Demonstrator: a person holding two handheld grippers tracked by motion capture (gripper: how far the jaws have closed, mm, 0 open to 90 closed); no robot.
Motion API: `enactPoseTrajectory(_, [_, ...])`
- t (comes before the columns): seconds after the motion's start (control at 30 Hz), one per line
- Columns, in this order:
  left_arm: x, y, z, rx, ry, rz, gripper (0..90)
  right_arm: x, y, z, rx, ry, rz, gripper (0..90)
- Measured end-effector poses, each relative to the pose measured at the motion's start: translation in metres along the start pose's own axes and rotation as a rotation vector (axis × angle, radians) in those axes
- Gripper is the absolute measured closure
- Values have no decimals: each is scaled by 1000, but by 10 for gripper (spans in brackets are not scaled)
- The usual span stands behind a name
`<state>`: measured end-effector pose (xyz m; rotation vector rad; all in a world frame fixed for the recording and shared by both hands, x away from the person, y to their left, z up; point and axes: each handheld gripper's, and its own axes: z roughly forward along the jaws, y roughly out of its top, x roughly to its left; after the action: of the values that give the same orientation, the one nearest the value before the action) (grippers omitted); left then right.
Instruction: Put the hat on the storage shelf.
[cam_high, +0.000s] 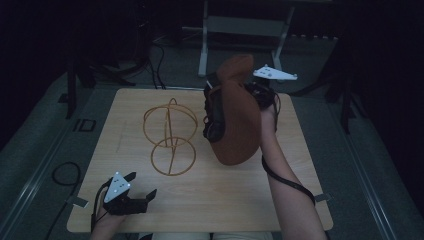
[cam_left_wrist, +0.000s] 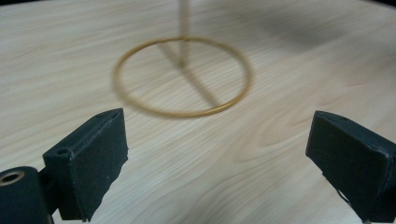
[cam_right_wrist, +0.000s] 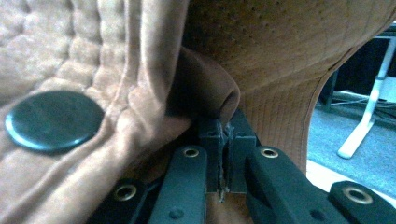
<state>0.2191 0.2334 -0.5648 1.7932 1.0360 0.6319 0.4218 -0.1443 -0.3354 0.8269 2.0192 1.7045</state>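
Note:
A brown fabric hat (cam_high: 237, 120) hangs tilted above the right half of the wooden table (cam_high: 225, 200), with its dark inner band facing left. My right gripper (cam_high: 257, 92) is shut on the hat's edge from behind. In the right gripper view the jaws (cam_right_wrist: 227, 135) pinch a fold of the brown cloth (cam_right_wrist: 280, 56), and a dark round disc (cam_right_wrist: 53, 120) sits on the quilted lining. A gold wire stand (cam_high: 170, 135) with a ring base (cam_left_wrist: 182, 77) rises at the table's middle, left of the hat. My left gripper (cam_high: 142, 184) (cam_left_wrist: 217, 149) is open and holds nothing near the front left corner.
Behind the table stands a white desk frame (cam_high: 202, 50). A black cable (cam_high: 65, 175) loops on the grey floor to the left. The table's front edge lies just below my left hand.

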Motion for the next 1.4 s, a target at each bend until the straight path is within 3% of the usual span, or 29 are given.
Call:
enactPoseTrajectory(0.23, [11,-5,-10,-34,34,-59,63,21,12,30,25,19,-17,871])
enactPoseTrajectory(0.43, [17,-6,-12,-60,58,-93,66,50,27,57,66,77,-23,869])
enactPoseTrajectory(0.63, [22,-7,-13,-66,71,-118,67,84,26,86,157,135,-80,862])
enactPoseTrajectory(0.8, [25,-9,-13,-67,74,-137,71,103,18,105,230,173,-112,828])
enactPoseTrajectory(0.97, [24,-10,-11,-55,66,-141,72,116,8,120,293,188,-131,685])
enactPoseTrajectory(1.07, [24,-10,-11,-55,68,-139,71,117,4,122,295,198,-130,593])
enactPoseTrajectory(1.13, [25,-10,-11,-60,69,-142,71,119,2,123,305,199,-142,365])
enactPoseTrajectory(1.33, [24,-10,-10,-48,68,-137,71,130,-4,127,323,190,-215,195])
enactPoseTrajectory(1.4, [23,-11,-10,-48,65,-142,71,135,-5,126,331,158,-254,166])
